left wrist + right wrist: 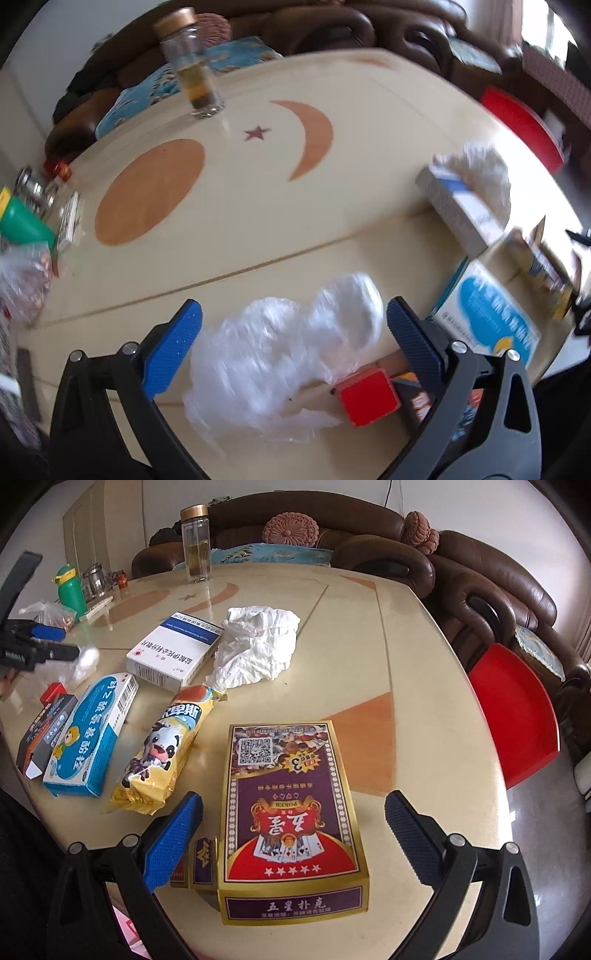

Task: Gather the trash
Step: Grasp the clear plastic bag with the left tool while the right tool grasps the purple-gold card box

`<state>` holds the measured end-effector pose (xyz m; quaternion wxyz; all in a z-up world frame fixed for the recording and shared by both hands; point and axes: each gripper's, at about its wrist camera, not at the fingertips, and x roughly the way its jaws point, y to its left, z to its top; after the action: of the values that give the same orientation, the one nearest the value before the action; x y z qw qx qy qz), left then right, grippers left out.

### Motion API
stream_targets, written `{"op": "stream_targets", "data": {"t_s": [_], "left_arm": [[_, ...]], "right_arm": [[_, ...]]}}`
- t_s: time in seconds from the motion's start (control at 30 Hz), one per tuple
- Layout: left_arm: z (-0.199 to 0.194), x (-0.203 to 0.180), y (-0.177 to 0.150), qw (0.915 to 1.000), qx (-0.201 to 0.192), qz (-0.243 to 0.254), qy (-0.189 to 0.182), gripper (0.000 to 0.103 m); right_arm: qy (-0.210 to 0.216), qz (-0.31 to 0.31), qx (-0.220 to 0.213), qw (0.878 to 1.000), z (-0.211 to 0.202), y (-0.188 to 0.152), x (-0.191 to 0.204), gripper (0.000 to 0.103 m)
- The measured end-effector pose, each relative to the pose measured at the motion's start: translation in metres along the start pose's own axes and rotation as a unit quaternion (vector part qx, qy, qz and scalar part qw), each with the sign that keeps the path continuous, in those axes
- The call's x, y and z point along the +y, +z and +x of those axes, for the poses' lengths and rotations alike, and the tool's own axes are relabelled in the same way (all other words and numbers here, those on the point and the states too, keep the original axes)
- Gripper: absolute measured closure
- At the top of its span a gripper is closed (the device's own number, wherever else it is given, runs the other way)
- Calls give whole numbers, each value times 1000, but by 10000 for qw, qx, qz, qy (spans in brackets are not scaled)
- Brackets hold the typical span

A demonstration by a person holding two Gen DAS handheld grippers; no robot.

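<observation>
Looking along both tools, we see the cream round table [424,686] spreading under everything. Ahead of our right gripper [293,814], whose blue fingers stand wide apart, lies the poker card box [291,801], flat on the table between the two fingers but touched by neither. Beyond it and to the left rests the crumpled white tissue [258,646], with the white medicine box [173,651] just beside it. Nearer, left of the left finger, lie the yellow snack wrapper [162,753] and the blue medicine box [92,734].

Our left gripper [293,325] is likewise spread open, and the crumpled clear plastic bag [280,347] sits on the table between its fingers, close to both; blur keeps us from telling whether either pad touches it. A small red box [367,398] lies against the bag's right edge, by the right finger.
</observation>
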<state>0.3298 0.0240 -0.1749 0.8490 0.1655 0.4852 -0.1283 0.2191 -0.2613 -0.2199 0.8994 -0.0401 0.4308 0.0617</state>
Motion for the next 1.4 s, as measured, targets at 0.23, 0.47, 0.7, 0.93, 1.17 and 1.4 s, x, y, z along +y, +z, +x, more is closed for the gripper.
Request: {"op": "stream_targets", "data": {"t_s": [0.23, 0.47, 0.7, 0.93, 1.17, 1.4], "left_arm": [[31, -1, 4, 9989, 417, 144, -135, 5], [41, 8, 3, 9990, 394, 5, -220, 5], [36, 1, -1, 9994, 205, 144, -229, 15], [29, 1, -3, 9990, 155, 66, -420, 40], [19, 15, -6, 9966, 62, -431, -699, 60], [7, 9, -5, 9975, -8, -453, -542, 70]], "right_arm": [[100, 56, -88, 9999, 3, 0, -4, 6], [115, 27, -151, 9998, 3, -3, -4, 6], [61, 107, -132, 9998, 1, -4, -2, 7], [-90, 151, -276, 9995, -5, -2, 8, 42], [-334, 187, -266, 9989, -7, 1, 10, 44], [-631, 384, -393, 9965, -13, 5, -2, 45]]}}
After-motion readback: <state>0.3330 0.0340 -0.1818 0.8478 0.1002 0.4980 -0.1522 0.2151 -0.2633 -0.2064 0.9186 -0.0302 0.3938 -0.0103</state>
